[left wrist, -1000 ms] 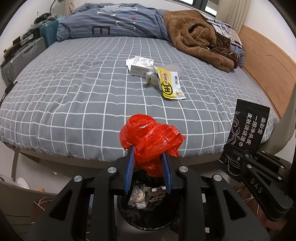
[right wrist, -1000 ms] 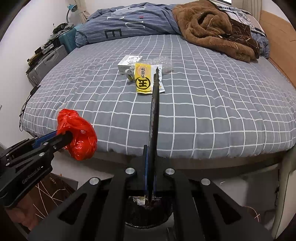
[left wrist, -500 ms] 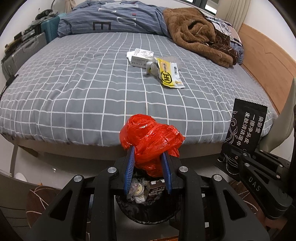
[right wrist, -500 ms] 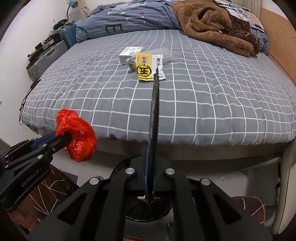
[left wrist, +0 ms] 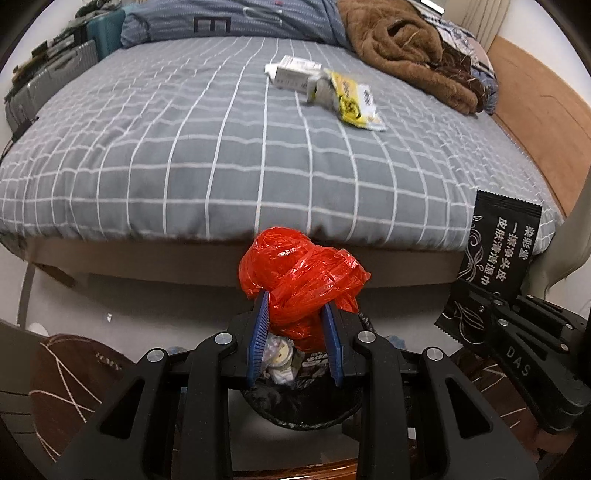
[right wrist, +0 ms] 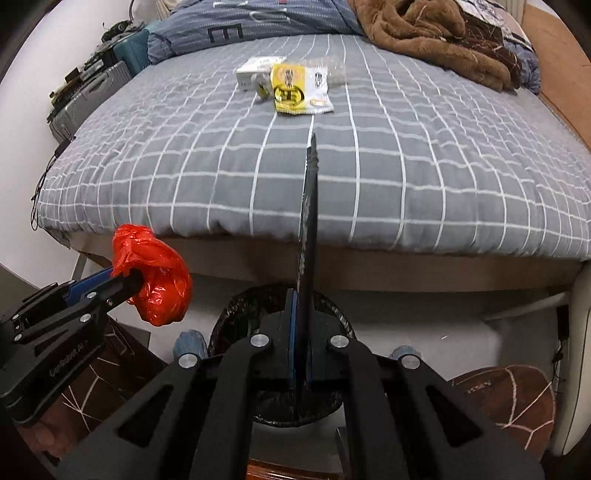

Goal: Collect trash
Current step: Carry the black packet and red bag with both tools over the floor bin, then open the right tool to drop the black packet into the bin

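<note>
A round trash bin (left wrist: 303, 413) with a black liner stands on the floor just in front of the bed (left wrist: 221, 155). Inside it lie some crumpled wrappers and a pale round piece, but they are mostly hidden behind the tongs.

The left tongs (left wrist: 295, 325) point steeply down toward the bin, and their blue pads pinch a crumpled red plastic bag (left wrist: 299, 273). The bag bulges out above the pads and hangs over the near part of the bin opening. In the right wrist view the same red bag (right wrist: 155, 273) sits at the tip of the left tongs, to the left of the bin rim (right wrist: 236, 314).

The right tongs (right wrist: 301, 325) also point down over the bin. They are pressed together on a flat black sachet (right wrist: 310, 229), which is seen edge-on and stands up from between the pads. From the left wrist view the black sachet (left wrist: 498, 258) shows its face, with white characters printed on it.

On the grey checked bed more trash lies together: a yellow packet (right wrist: 291, 90), a white box (right wrist: 255, 72) touching it, and a clear plastic wrapper (right wrist: 328, 68) just beside. A brown blanket (right wrist: 436, 33) is piled at the far right of the bed.
</note>
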`<act>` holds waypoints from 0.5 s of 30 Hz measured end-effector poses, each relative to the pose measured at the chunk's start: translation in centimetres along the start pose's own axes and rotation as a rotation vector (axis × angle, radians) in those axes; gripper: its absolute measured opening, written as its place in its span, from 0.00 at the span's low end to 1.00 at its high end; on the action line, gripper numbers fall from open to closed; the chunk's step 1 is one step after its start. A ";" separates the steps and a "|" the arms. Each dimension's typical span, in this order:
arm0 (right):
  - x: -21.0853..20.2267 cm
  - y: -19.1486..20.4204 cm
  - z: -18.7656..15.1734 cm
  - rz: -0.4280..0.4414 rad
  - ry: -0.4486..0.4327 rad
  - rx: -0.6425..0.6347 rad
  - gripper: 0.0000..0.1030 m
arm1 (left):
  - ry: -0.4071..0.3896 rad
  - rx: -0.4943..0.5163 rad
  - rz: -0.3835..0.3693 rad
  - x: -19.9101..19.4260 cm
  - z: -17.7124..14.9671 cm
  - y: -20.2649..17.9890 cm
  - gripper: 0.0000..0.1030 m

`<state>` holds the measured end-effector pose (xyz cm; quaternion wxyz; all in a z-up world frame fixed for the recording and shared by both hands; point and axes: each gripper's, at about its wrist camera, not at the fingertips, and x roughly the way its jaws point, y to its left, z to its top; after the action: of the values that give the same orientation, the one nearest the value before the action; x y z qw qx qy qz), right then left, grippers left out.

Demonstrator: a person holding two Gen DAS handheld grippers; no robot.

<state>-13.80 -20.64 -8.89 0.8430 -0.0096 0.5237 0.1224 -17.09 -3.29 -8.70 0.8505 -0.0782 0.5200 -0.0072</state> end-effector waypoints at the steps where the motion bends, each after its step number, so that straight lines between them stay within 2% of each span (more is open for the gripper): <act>1: 0.4 0.0 -0.3 0.000 0.010 0.001 0.03 | 0.007 -0.003 0.002 0.3 -0.2 0.1 0.27; 15: 6.1 0.6 -3.1 0.024 0.138 -0.007 0.03 | 0.099 -0.013 0.041 5.1 -3.1 2.1 0.27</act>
<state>-14.09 -19.27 -15.56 0.8033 -0.0147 0.5803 0.1333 -17.63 -2.05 -14.91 0.8231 -0.0726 0.5631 0.0100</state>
